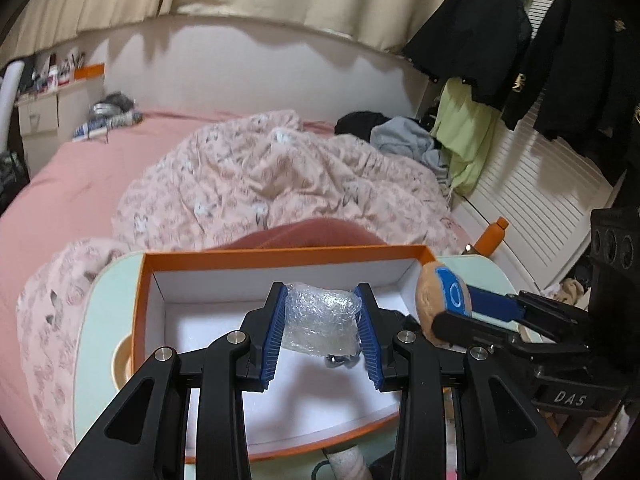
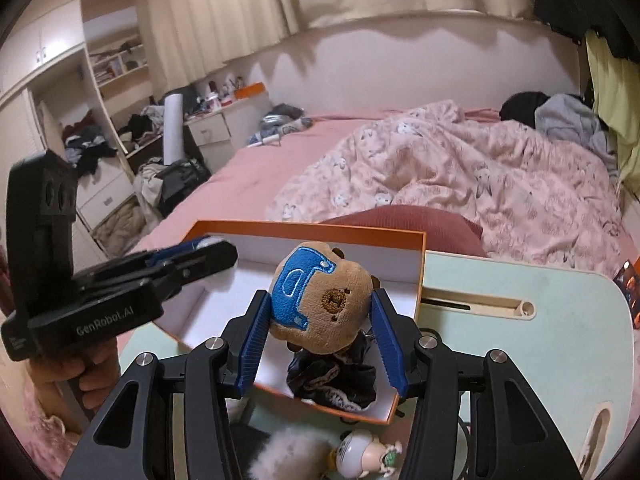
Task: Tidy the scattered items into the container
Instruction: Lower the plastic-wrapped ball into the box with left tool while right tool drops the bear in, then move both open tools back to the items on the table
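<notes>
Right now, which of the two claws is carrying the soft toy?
The right gripper: it clamps the brown plush bear with its blue patch. The left gripper holds a bubble-wrapped bundle.

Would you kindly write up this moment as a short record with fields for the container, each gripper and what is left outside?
container: orange box with white inside, open, on a pale green table
left gripper: closed on a bubble-wrapped bundle, held over the box
right gripper: closed on a brown plush toy with a blue patch, held at the box's near edge
still outside: small white figurine and a fluffy white item on the table in front of the box
</notes>
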`<state>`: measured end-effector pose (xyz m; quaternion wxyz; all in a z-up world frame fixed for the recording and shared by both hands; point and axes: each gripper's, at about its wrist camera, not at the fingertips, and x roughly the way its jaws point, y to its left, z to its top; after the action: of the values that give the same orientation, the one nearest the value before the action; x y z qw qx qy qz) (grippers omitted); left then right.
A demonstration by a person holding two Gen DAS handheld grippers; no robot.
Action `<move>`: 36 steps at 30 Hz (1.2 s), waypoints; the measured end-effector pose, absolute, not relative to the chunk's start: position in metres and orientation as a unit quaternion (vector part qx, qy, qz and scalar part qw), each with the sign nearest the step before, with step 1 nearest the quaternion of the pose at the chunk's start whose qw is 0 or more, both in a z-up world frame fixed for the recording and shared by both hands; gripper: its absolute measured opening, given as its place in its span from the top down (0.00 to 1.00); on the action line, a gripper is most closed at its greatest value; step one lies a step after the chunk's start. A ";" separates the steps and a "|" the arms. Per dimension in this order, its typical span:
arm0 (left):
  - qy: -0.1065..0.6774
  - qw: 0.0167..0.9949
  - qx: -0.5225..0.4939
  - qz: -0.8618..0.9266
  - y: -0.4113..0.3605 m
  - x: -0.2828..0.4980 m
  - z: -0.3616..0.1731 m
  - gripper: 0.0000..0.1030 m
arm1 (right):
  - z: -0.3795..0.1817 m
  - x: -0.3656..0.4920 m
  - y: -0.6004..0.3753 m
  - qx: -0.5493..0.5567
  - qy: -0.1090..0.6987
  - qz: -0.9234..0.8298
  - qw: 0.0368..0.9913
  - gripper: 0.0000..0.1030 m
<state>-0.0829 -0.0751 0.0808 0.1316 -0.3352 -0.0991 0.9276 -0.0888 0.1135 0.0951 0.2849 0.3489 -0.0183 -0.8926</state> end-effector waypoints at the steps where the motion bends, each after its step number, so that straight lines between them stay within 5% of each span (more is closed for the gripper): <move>1: -0.100 0.133 -0.343 0.924 -0.075 -0.086 0.079 0.65 | 0.097 -0.092 0.113 0.350 -0.020 -0.892 0.285 0.50; 4: -0.101 0.131 -0.357 0.919 -0.075 -0.094 0.075 0.60 | 0.099 -0.095 0.112 0.347 -0.026 -0.894 0.282 0.44; 6: -0.104 0.124 -0.367 0.916 -0.076 -0.098 0.072 0.44 | 0.099 -0.096 0.113 0.345 -0.036 -0.896 0.277 0.35; 9: -0.117 0.111 -0.358 0.920 -0.083 -0.093 0.071 0.35 | 0.100 -0.092 0.118 0.344 -0.053 -0.894 0.282 0.33; 21: -0.068 0.136 -0.343 0.927 -0.076 0.002 0.070 0.34 | 0.098 -0.010 0.145 0.321 -0.037 -0.898 0.300 0.26; 33: -0.001 0.098 -0.382 0.919 -0.060 0.058 0.003 0.33 | 0.023 0.060 0.170 0.409 0.059 -0.881 0.230 0.25; 36: -0.022 0.079 -0.364 0.928 -0.069 0.056 0.002 0.33 | 0.010 0.059 0.174 0.410 0.060 -0.884 0.215 0.13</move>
<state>0.0558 -0.0689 0.0024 0.0785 -0.3638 -0.0216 0.9279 0.0586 0.1742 0.0100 0.2146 0.4101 0.0598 -0.8844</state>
